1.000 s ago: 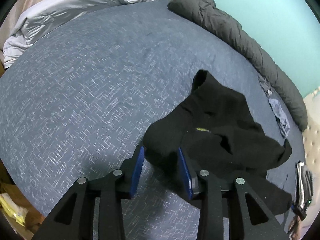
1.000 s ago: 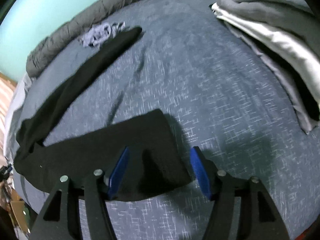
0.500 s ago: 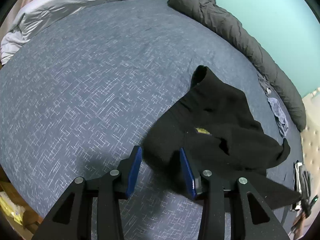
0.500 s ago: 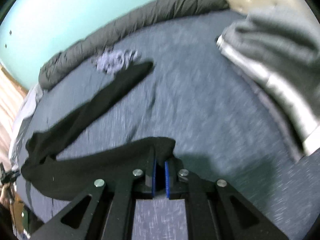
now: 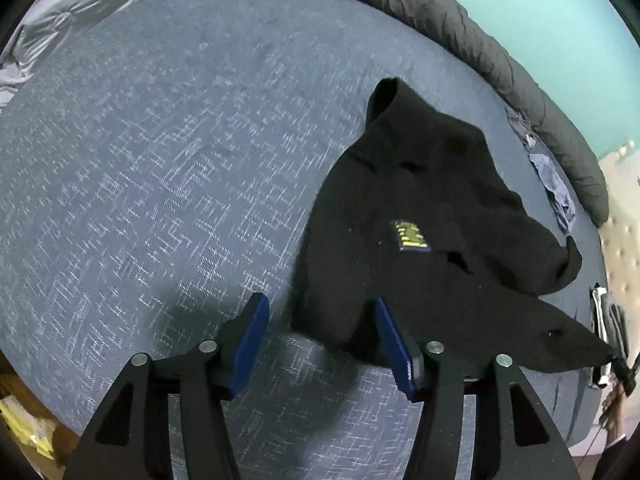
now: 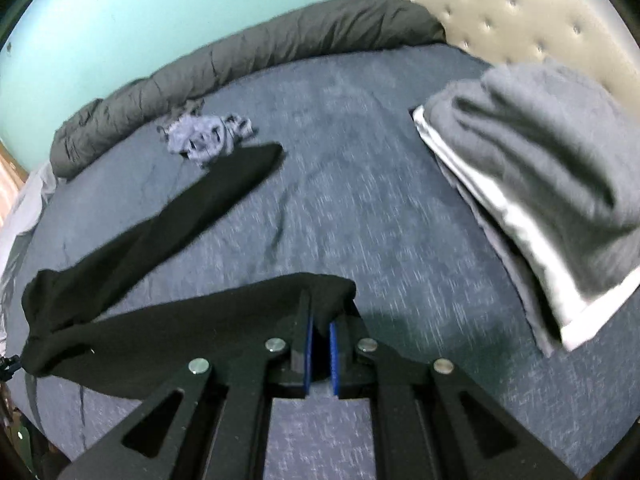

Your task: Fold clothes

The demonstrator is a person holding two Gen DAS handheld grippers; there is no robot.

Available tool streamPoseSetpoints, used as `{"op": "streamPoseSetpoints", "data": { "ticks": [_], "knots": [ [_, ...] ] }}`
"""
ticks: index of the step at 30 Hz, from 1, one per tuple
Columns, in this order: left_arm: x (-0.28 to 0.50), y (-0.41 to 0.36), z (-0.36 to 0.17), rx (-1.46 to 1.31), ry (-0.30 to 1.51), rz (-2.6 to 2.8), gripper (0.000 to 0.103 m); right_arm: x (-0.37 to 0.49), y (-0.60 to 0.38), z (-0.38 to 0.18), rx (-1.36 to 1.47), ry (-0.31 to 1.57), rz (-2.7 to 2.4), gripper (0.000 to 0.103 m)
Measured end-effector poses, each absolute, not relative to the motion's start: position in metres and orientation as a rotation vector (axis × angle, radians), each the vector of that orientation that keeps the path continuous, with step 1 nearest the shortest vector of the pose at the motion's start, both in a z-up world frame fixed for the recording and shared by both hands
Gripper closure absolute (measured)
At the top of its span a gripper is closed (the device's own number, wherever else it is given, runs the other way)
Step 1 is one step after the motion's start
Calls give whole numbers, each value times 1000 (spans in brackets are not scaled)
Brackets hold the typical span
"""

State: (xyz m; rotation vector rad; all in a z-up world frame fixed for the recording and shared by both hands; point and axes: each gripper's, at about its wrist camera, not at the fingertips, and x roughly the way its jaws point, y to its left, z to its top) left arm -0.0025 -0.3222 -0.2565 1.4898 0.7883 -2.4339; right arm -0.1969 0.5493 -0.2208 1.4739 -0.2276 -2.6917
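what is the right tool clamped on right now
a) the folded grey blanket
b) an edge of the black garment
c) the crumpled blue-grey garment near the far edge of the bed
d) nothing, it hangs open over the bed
b: in the right wrist view the right tool has its blue pads pinched together on a bunched edge of the black garment, lifted off the bed.

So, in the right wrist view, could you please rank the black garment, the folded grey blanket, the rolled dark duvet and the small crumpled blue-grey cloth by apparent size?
1. Black garment, nearest the camera.
2. Folded grey blanket and rolled dark duvet: too alike to rank.
3. Crumpled blue-grey cloth.
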Motion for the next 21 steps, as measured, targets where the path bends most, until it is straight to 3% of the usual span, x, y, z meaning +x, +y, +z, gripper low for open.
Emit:
{"op": "streamPoseSetpoints", "data": {
  "ticks": [4,9,11,13,21],
  "knots": [
    [-9,-324,-253,1466,783,-2454,44,-191,559,-236,1569,-214,-2657,93],
    [-38,-327,-240,1441,751,-2489,43,-192,554,-223,1489,-134,-2711,70],
    [-52,-328,-235,1433,741,-2503,43,-197,551,-210,1421,-165,-2747,54],
    [-67,-331,-232,1421,735,-2512,43,-209,546,-205,1381,-207,-2748,47],
    [-129,-340,-232,1385,747,-2542,36,-289,489,-220,1428,-333,-2617,42]
  ]
}}
